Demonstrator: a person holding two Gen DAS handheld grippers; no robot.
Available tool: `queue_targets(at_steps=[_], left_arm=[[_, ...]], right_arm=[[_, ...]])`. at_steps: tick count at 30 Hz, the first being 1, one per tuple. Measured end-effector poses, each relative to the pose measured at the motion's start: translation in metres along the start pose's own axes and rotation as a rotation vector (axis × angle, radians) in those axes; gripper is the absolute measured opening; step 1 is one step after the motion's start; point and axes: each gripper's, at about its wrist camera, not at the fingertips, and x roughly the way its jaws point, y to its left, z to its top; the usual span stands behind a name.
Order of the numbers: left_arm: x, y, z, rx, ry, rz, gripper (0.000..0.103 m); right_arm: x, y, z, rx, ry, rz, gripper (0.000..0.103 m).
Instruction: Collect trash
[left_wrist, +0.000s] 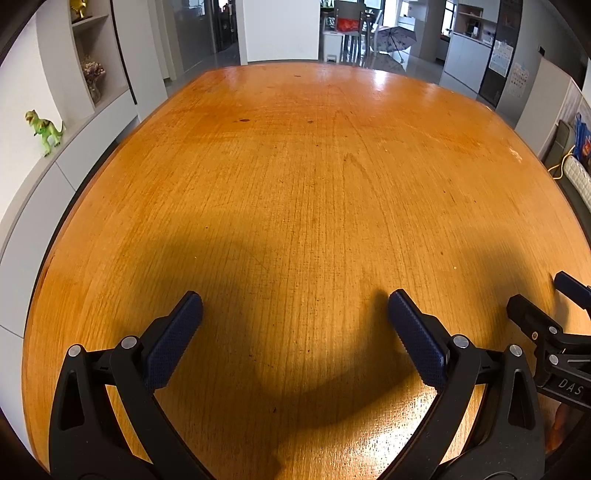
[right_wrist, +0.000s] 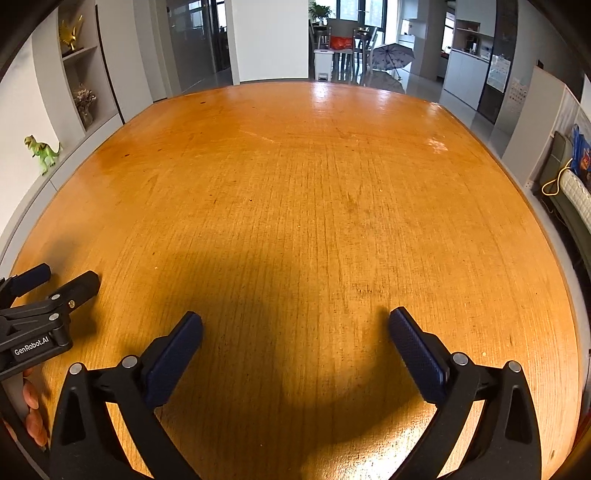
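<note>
**Both claws wide over the big wooden surface**

My left claw (left_wrist: 294, 306) is wide open, and there is nothing between its two dark blue bumpy pads (left_wrist: 176, 339). My right claw (right_wrist: 295, 325) is wide open too, with nothing between its pads. No earlier picture is here, so I only say how they stand now.

Both claws hang over a big, shiny, orange-brown wooden surface (left_wrist: 314, 177). They point down at it on a slant. Their dark shadows fall on the wood just in front of the pads.

From the left camera I can see part of my right claw at the right edge. From the right camera I can see my left claw (right_wrist: 55, 282) at the left edge, with white letters on its black body. The two claws are near each other, side by side, but apart.

Some fingertips (right_wrist: 35, 417) of the person's hand show at the bottom left of the right camera, under the left claw's body.

I cannot see any trash in these pictures. I only see a few tiny specks and dark spots on the wood, and they are too small to tell what they are.

Far off on the left, a small green toy dinosaur (left_wrist: 43, 130) stands on a long grey shelf. Behind the surface, an open grey umbrella (left_wrist: 395, 37) sits on the floor.
</note>
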Motion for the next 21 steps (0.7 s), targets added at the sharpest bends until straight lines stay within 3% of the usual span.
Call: queue_targets(at_steps=[21], left_arm=[[0.0011,-0.0034,-0.002,0.0,0.0,0.001,0.097]], right_arm=[[-0.0004,0.0009,-0.0002,0.0,0.0,0.0,0.1]])
